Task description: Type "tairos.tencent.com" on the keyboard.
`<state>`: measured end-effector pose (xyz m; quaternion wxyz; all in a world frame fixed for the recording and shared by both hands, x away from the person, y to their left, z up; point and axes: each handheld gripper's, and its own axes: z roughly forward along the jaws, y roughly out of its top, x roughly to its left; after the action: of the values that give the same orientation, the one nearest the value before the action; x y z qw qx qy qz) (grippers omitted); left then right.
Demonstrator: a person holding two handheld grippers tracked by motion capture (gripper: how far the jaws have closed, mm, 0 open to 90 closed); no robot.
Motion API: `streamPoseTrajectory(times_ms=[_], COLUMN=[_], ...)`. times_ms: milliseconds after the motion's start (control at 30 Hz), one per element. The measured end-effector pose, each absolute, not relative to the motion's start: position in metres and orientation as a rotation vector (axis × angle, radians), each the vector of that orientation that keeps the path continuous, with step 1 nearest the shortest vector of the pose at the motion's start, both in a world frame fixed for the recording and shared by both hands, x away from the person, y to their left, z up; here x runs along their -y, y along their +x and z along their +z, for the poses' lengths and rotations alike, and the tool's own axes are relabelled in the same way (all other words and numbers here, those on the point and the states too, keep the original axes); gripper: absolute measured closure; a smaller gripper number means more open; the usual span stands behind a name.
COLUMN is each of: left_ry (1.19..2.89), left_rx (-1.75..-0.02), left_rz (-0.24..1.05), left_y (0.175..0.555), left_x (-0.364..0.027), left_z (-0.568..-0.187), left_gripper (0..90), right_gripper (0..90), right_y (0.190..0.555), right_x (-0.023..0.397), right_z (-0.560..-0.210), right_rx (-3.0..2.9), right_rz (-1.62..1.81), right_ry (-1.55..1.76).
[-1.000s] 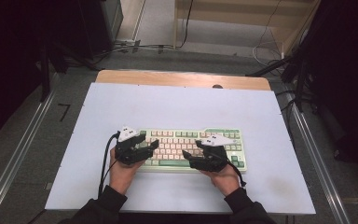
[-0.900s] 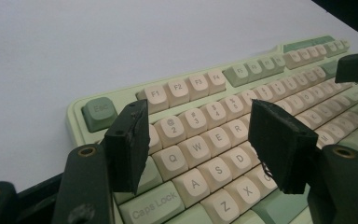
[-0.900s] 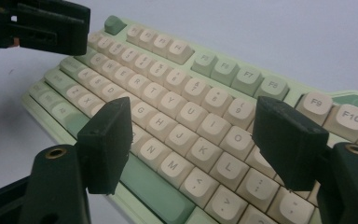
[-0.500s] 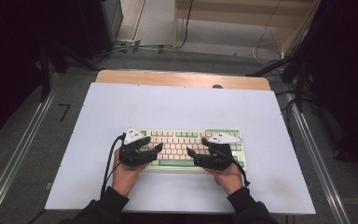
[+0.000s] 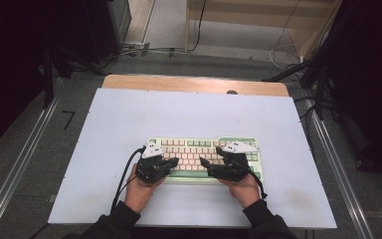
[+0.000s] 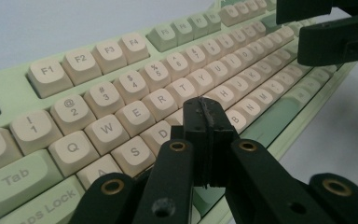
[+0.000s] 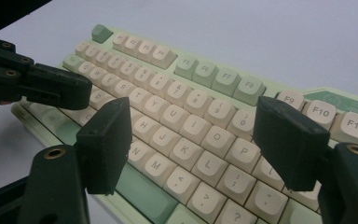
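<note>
1. near the front edge of the white table [image 5: 104, 114], a pale green keyboard [image 5: 204, 157] with cream keys lies flat, its long side facing the person.
2. left gripper [image 6: 205, 116] hovers just above the home row near the d and f keys; its jaws have just been closing and now meet with nothing between them, making one blunt tip.
3. right gripper [image 7: 191, 140] hangs over the keys around j, k and l, jaws spread wide and empty.
4. judged step: pressing a key with the closed left tip.
5. to do it well, lower straight down onto one keycap's centre so the tip does not straddle two keys, press lightly, then lift clear.
6. keep the right gripper off the keys meanwhile.
</note>
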<state>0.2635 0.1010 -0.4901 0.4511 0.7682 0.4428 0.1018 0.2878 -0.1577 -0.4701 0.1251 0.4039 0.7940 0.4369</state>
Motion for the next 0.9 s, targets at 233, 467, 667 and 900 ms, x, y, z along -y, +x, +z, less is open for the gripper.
streamPoseTrajectory(times_ms=[233,467,667,900], left_ry=[1.933,1.935,1.943,1.795], left_rx=[-1.108,-1.111,-1.111,-1.108], left_rz=[0.246,0.245,0.234,0.292], left_y=[0.263,0.263,0.265,0.264], left_x=[-0.097,-0.097,-0.098,-0.112], left_z=[-0.493,-0.493,-0.495,-0.482], left_gripper=[90.0,90.0,90.0,56.3], right_gripper=[26.7,26.8,26.8,26.8], right_y=[0.288,0.287,0.288,0.287], right_x=[0.158,0.157,0.156,0.158], right_z=[-0.470,-0.470,-0.472,-0.471], right_rx=[-2.315,-2.317,-2.325,-2.321], right_rz=[1.274,1.274,1.264,1.267], right_ry=[1.180,1.175,1.172,1.179])
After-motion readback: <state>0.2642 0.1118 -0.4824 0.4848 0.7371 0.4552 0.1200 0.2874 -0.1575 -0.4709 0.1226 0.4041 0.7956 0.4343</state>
